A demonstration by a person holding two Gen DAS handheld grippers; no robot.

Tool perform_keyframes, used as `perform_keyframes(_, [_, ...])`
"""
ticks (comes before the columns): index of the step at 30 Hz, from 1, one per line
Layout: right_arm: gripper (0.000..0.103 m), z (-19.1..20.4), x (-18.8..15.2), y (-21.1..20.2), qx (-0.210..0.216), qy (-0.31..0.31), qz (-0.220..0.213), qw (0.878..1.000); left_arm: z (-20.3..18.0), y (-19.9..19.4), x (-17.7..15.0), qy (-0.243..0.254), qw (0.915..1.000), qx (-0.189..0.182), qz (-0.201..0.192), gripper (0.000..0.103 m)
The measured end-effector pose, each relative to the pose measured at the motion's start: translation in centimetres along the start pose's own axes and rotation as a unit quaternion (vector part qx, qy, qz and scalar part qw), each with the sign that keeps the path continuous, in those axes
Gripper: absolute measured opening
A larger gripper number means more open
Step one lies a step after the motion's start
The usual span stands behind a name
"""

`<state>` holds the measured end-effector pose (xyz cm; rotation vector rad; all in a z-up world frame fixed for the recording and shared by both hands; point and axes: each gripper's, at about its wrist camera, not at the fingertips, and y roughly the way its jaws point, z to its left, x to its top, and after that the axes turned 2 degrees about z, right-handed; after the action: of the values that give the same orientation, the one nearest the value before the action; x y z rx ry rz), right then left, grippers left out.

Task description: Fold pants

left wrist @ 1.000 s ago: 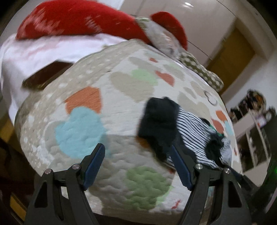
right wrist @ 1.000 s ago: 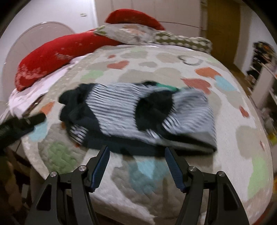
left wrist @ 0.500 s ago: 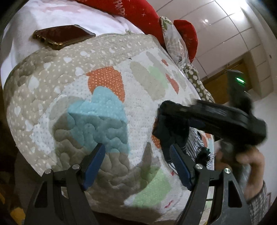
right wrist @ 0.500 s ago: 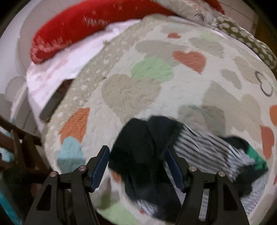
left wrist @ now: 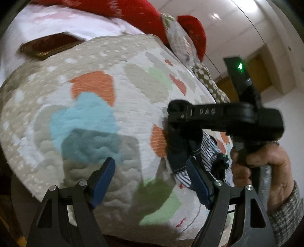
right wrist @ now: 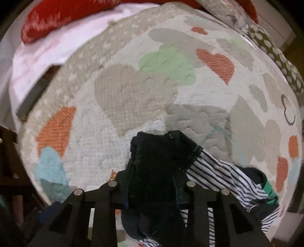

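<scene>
The pants point(right wrist: 218, 174), black-and-white striped with a dark navy end, lie crumpled on the heart-patterned quilt point(right wrist: 133, 91). My right gripper point(right wrist: 152, 180) points steeply down at that dark end. Its jaws are closing, and the navy cloth is bunched between them and hides the pads. In the left wrist view the right gripper point(left wrist: 182, 144) comes in from the right, held by a hand point(left wrist: 262, 163), and bites the dark cloth point(left wrist: 176, 157). My left gripper point(left wrist: 150, 161) hangs open over the quilt's near edge, holding nothing. Its right finger point(left wrist: 195, 174) is close to the pants' edge.
A dark phone point(left wrist: 49, 45) lies on the white sheet at the far left. Red pillows point(left wrist: 136, 13) and patterned cushions point(left wrist: 209, 79) line the head of the bed. Dark wooden furniture point(right wrist: 7, 152) stands beside the bed's left edge.
My right gripper swept left across the pants to their dark end, tipped downward and narrowed its jaws around the cloth. It has come into the left wrist view. The left gripper stayed open.
</scene>
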<state>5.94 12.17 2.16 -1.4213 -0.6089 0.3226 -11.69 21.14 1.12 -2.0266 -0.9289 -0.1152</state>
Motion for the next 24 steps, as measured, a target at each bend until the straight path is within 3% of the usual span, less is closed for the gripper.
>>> perform_keyframes(7, [0.033,-2.5,-1.3,-2.7,0.082,0.038,-0.02,0.996,-4.4,3.1,0.2,0.082,0.9966,0.007,0.007,0.076])
perform_keyframes(13, [0.033,-4.2,-1.7,-4.0,0.143,0.057,-0.03,0.988,-7.6,4.6,0.5,0.112,0.9936,0.01,-0.011,0.076])
perform_keyframes(15, [0.033,-4.9,-2.1,-4.2,0.163,0.066,-0.035,0.984,-8.5,5.0,0.6,0.12,0.9925,0.022,-0.013,0.057])
perform_keyframes(16, [0.033,-5.2,-2.1,-4.2,0.17,0.069,-0.037,0.982,-9.1,5.6,0.9,0.124,0.9916,0.037,-0.004,0.037])
perform_keyframes(17, [0.033,-5.6,-2.4,-4.3,0.178,0.073,-0.042,0.98,-9.4,6.0,1.1,0.125,0.9911,0.044,0.006,0.026])
perform_keyframes(19, [0.033,-6.1,-2.9,-4.5,0.184,0.077,-0.048,0.979,-10.0,6.2,0.9,0.133,0.99,0.045,0.009,0.018])
perform_keyframes(24, [0.032,-8.1,-4.6,-5.5,0.212,0.091,-0.073,0.97,-12.0,5.3,-0.2,0.161,0.9852,0.06,-0.002,0.017])
